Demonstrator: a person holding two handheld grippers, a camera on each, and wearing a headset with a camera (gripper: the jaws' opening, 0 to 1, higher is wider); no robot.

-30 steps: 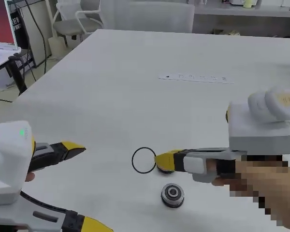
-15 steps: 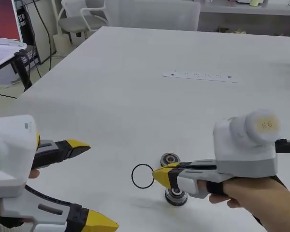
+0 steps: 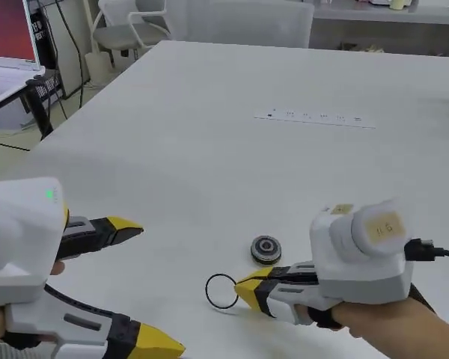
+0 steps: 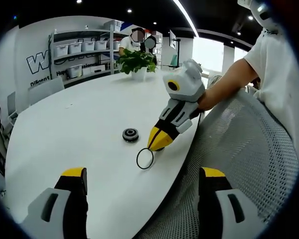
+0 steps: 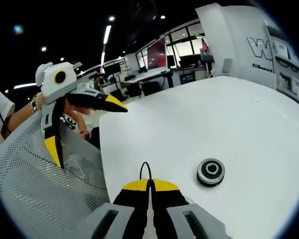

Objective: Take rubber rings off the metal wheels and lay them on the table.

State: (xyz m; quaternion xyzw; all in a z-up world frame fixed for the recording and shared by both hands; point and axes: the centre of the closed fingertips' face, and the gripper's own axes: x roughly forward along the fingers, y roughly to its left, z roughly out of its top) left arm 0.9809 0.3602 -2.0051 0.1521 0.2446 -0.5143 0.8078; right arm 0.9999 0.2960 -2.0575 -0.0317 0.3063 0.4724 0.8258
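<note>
**Rubber ring [image 3: 206, 291] in the right gripper's [image 3: 238, 287] pinch, just beside a metal wheel [image 3: 266, 249]**

A black rubber ring juts from the closed yellow tips of the right gripper, on the person's side of the metal wheel and a little to its left. It is near the wheel but not touching it. The wheel lies flat on the white table [image 3: 209, 134].

In the right gripper view the two jaws [image 5: 150, 181] are pressed together. The ring [image 5: 145, 164] rises from their seam as a thin dark loop, with the wheel [image 5: 211, 172] off to one side. The person's right hand [image 3: 389, 329] holds that gripper low and nearly level, nose pointing leftward past the wheel.

The left gripper [image 3: 151, 286] waits well to the left of the wheel. Its jaws are spread wide, one above the other in the head view, with nothing between them, and they are aimed toward the wheel.

The left gripper view looks between those parted jaws [image 4: 143, 172] at the ring [image 4: 137, 160], which stands tilted at the right gripper's tip [image 4: 153, 146]. The wheel [image 4: 130, 134] is just beyond it.

Far beyond the wheel, a white socket strip [image 3: 314, 117] is set in the table.
</note>
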